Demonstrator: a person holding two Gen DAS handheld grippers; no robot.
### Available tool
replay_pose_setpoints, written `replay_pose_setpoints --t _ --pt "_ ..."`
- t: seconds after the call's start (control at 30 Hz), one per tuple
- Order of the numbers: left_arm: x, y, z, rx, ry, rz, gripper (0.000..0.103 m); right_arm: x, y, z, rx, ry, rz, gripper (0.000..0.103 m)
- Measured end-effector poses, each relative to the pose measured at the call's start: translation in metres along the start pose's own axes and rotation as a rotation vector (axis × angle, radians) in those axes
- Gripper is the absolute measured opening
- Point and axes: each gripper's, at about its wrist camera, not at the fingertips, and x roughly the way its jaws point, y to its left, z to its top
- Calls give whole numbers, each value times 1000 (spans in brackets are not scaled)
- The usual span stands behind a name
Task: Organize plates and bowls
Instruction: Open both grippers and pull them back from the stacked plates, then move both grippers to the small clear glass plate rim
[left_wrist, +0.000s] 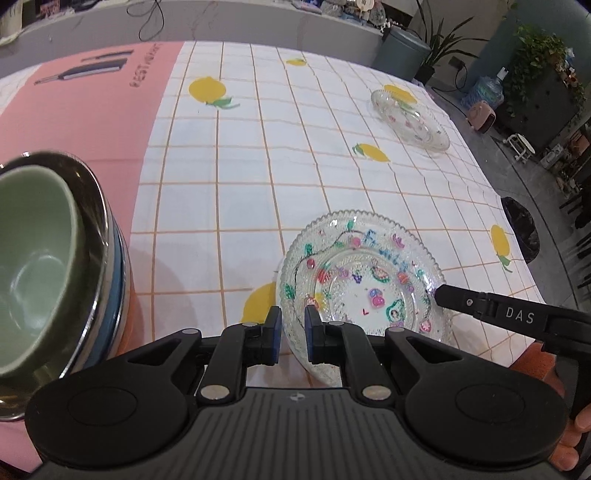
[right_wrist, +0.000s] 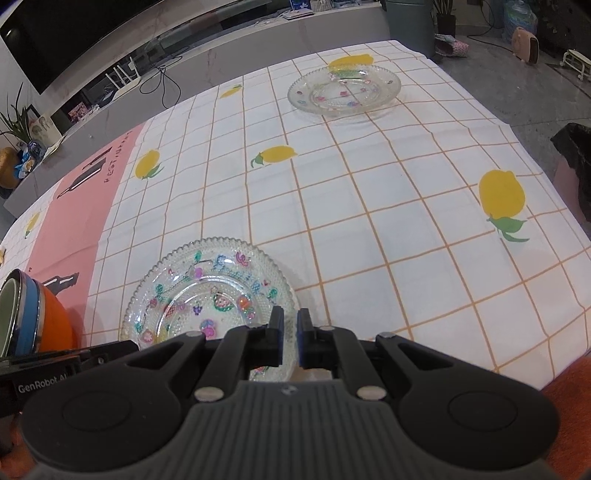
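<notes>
Counter (right_wrist: 369, 229) under a checked lemon-print cloth (right_wrist: 406, 192), pink mat (left_wrist: 74, 122) at left, stacked bowls (left_wrist: 55, 266) on it, far glass plate (right_wrist: 344, 92) on the cloth

You have two glass plates on the cloth: one near (right_wrist: 210, 295), one far (right_wrist: 344, 90). You have one stack of four nested bowls: green (left_wrist: 33, 266), steel (left_wrist: 98, 221), blue (left_wrist: 117, 284), orange (right_wrist: 55, 325). Two grippers in play.

On the counter (right_wrist: 369, 206), the near plate (right_wrist: 207, 295) lies right of the nested bowls (left_wrist: 48, 258) — the second plate (right_wrist: 343, 92) sits far behind.
</notes>
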Motion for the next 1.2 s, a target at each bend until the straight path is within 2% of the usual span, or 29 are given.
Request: replay_pose_setpoints --t 0.07,0.1,0.17,0.23,0.43,0.67,0.9,1.2 --pt "-5 -3 1 15 -22 7 23 -3 -1 0 6 -10 0 10" --pt "-8 -5 2 26 -34 9 24 -5 -2 0 8 -15 -4 12" --pt "-12 -10 2 55 -53 8 26 -8 -3 0 11 -27 -8 23" --pt "-15 -12 2 68 -69 -2 27 -11 -4 0 17 -37 -14 27" --pt "-24 -21 9 80 -96 -28 27 -21 -4 1 10 -62 -13 27" --pt "-32 -35 30 76 -131 -54 27 -38 -1 12 -25 -128 -18 32" --pt "-32 -57 56 90 -169 -78 27 -45 -9 36 -20 -172 -15 32" --pt "-4 -74 95 48 -143 -113 30 -27 -32 81 29 -163 -23 33"
